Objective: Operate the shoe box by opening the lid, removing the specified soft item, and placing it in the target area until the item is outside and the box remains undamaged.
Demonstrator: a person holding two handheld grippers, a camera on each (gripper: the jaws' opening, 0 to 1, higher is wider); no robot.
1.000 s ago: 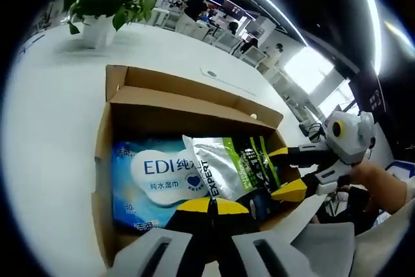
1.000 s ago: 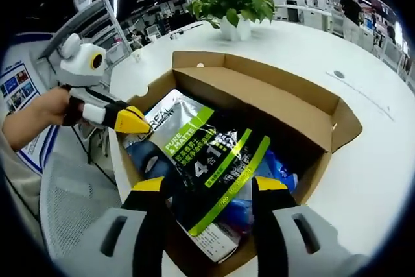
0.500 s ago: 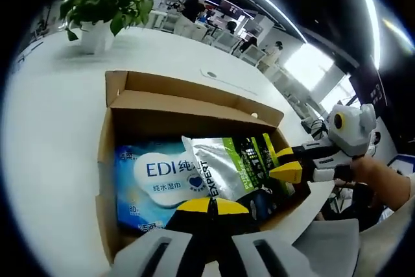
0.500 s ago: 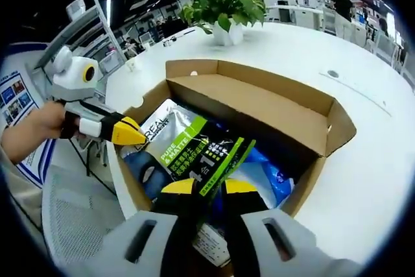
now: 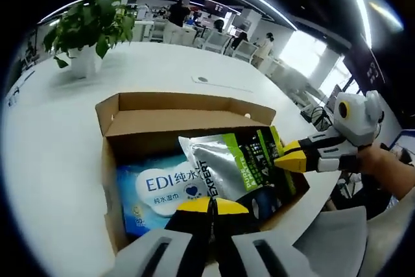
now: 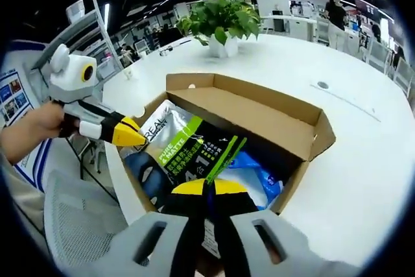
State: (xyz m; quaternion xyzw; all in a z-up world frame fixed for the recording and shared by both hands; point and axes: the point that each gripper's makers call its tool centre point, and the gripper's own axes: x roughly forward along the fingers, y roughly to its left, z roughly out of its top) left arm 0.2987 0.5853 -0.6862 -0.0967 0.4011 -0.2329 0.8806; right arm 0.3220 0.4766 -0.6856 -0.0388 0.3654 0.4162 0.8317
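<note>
The silver-green pouch [image 5: 237,163] covers part of the blue wipes pack [image 5: 155,186] inside the shoe box [image 5: 110,111]; pouch small print is illegible.

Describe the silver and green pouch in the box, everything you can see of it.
The silver and green pouch is a soft, glossy foil packet, silver at one end, black with lime-green stripes and white print at the other. It lies tilted in the open cardboard shoe box, on top of a blue wet-wipes pack. The right gripper is shut on its printed end; the left gripper is shut at its silver end.
</note>
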